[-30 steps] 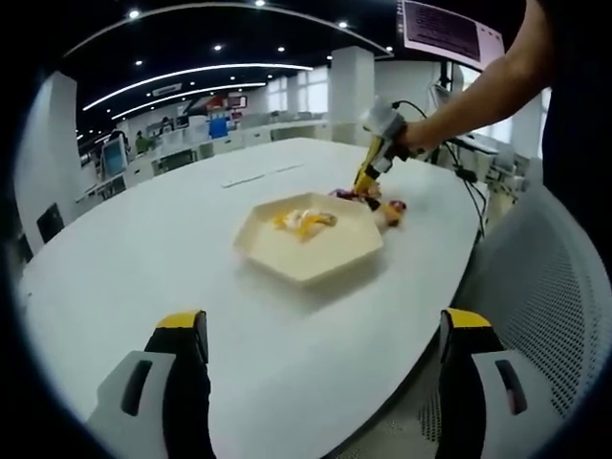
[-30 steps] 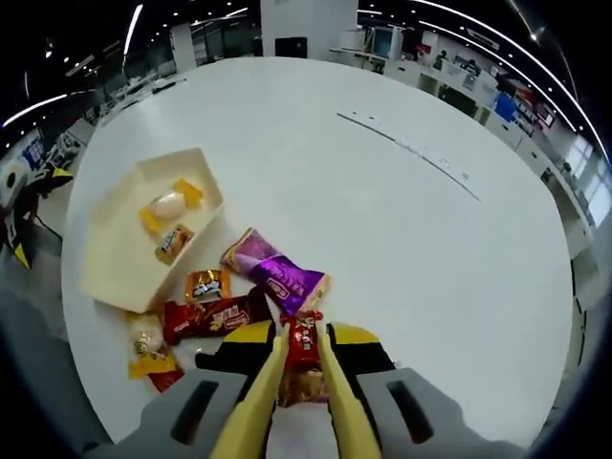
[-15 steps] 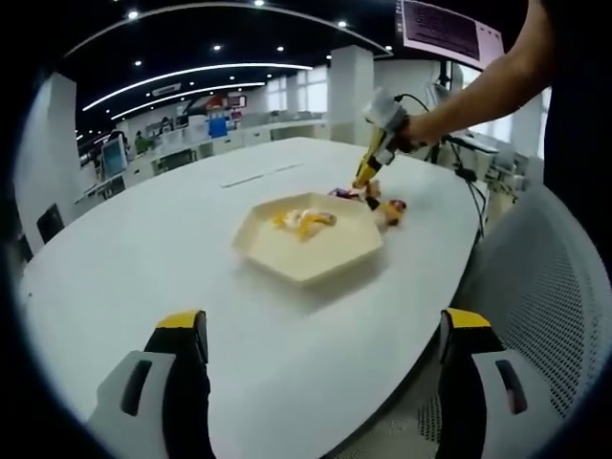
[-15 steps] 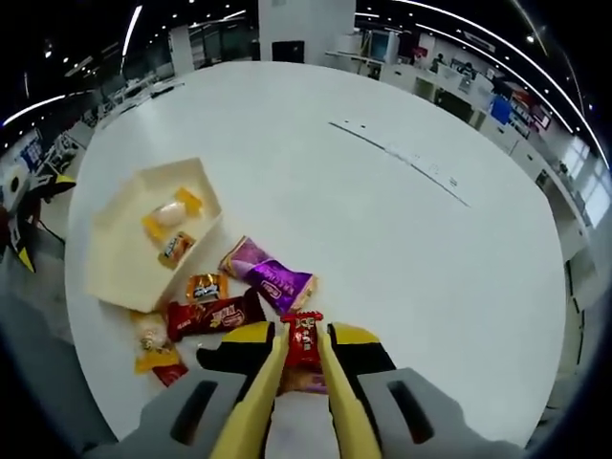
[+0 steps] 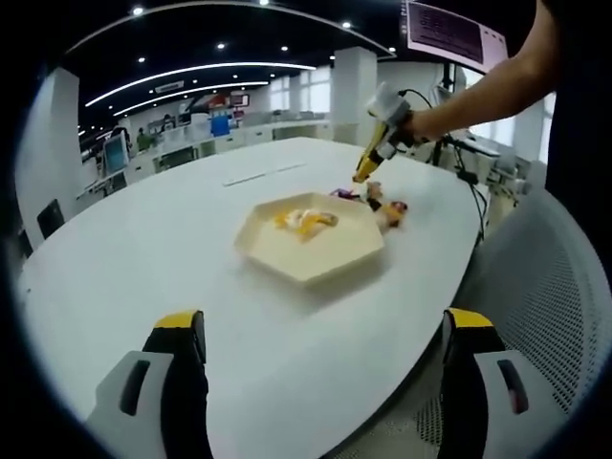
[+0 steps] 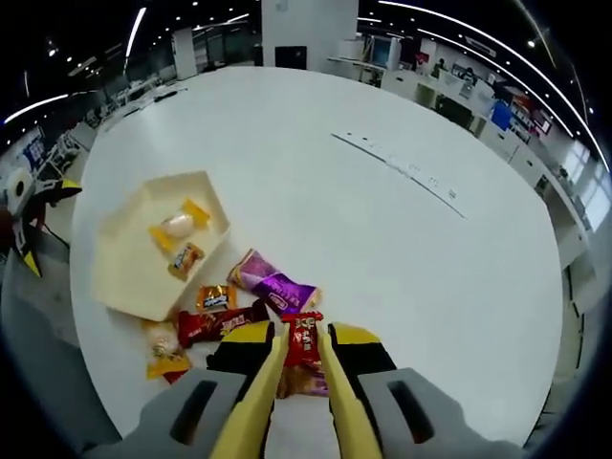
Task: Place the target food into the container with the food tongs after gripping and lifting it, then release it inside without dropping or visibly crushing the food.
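My right gripper [image 6: 301, 339] holds yellow food tongs [image 6: 256, 406] shut on a small red wrapped snack [image 6: 303, 339], lifted above the white table [image 6: 382, 239]. Below it lie a purple packet [image 6: 277, 284], a dark red packet [image 6: 220, 323] and an orange sweet [image 6: 214, 297]. The cream hexagonal container [image 6: 124, 268] to the left holds a yellow-wrapped sweet [image 6: 178, 225] and a small orange one [image 6: 186, 258]. In the left gripper view the container [image 5: 330, 253] sits mid-table, with the right gripper [image 5: 368, 167] raised over the snack pile [image 5: 381, 204]. My left gripper [image 5: 320, 363] hangs open over the near table edge.
More wrapped snacks [image 6: 161, 352] lie at the table's near edge beside the container. A thin strip [image 6: 397, 167] lies across the far table. A mesh chair [image 5: 545, 296] stands right of the table. A person's arm [image 5: 478, 81] holds the right gripper. Desks and monitors fill the background.
The right gripper has risen with the red snack held in the tongs, so the table and container look smaller and farther. The left gripper has stayed put.
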